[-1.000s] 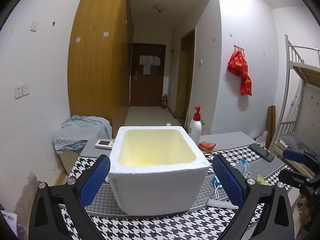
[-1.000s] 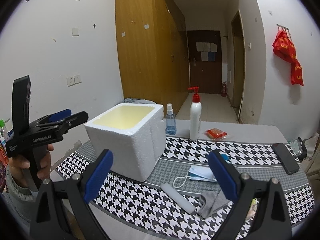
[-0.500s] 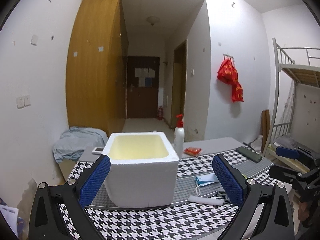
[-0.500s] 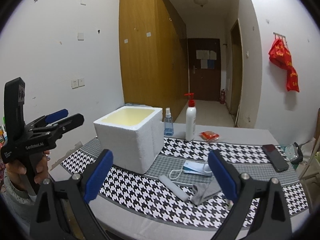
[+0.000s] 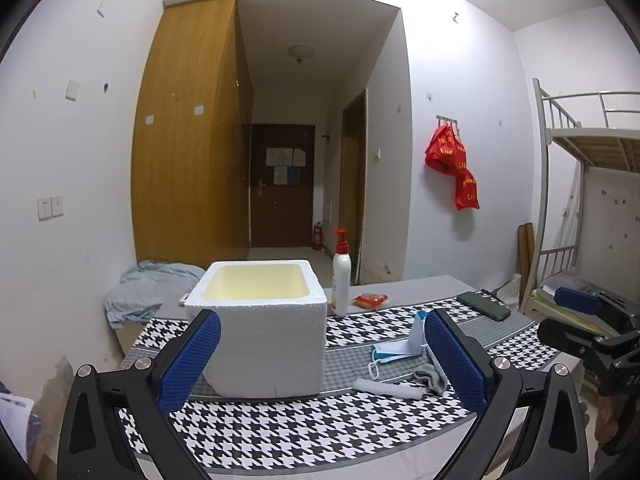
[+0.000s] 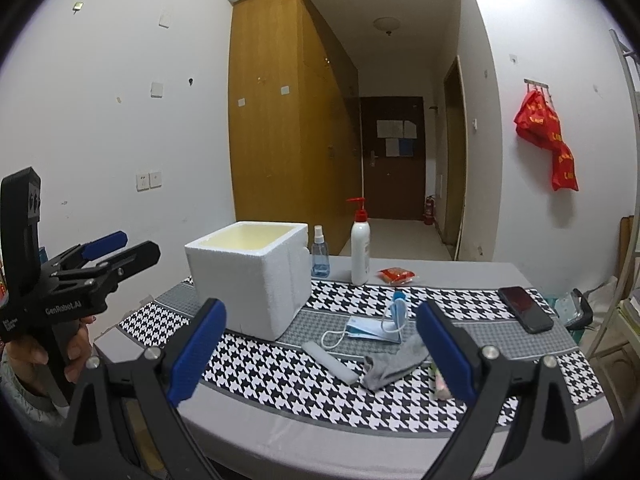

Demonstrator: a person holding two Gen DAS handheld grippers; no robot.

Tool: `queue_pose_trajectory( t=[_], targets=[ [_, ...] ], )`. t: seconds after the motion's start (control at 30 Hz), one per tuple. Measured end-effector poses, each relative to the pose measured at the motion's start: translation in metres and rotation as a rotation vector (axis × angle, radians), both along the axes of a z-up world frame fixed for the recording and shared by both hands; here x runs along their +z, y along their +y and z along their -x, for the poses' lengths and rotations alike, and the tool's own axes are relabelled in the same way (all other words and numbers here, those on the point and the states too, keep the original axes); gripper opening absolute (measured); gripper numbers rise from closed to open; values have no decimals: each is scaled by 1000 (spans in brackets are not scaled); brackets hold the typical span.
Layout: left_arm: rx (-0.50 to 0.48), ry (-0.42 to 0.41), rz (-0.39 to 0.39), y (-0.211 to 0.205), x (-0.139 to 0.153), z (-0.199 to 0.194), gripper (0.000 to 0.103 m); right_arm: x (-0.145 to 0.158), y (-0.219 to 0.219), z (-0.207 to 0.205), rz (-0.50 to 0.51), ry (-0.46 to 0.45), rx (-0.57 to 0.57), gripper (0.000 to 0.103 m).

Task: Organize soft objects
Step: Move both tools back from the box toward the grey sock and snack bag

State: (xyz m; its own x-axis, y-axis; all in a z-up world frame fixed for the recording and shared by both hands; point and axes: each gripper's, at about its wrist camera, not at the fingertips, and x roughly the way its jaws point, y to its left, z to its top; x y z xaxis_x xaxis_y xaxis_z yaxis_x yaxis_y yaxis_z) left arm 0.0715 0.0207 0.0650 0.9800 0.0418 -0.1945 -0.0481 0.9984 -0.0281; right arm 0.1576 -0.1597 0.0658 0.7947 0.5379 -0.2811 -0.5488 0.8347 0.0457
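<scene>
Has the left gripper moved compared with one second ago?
Yes. The left gripper has pulled back from the foam box, which looks smaller now and shows more table in front.

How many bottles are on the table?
2: a pump bottle behind the foam box's right corner, and a spray bottle between them. More may hide behind the box.

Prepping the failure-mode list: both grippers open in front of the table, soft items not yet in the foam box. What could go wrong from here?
1. The grey sock lies against the white roll; a pinch by the right gripper may catch both.
2. The face mask has a loose ear loop that could snag on lifting.
3. The foam box looks light; the left gripper could shove it.
</scene>
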Motion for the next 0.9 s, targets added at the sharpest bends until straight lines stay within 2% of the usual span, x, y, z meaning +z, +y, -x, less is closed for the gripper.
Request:
queue_pose_trajectory(
  t=[0.27,0.9],
  targets=[
    [-23,23,27,-3,-18,0,102,-11,-7,3,0,7,-40,98],
    [-113,48,20,-20,-50,-19,102,-41,-21,-19,13,79,-133,98]
  ],
)
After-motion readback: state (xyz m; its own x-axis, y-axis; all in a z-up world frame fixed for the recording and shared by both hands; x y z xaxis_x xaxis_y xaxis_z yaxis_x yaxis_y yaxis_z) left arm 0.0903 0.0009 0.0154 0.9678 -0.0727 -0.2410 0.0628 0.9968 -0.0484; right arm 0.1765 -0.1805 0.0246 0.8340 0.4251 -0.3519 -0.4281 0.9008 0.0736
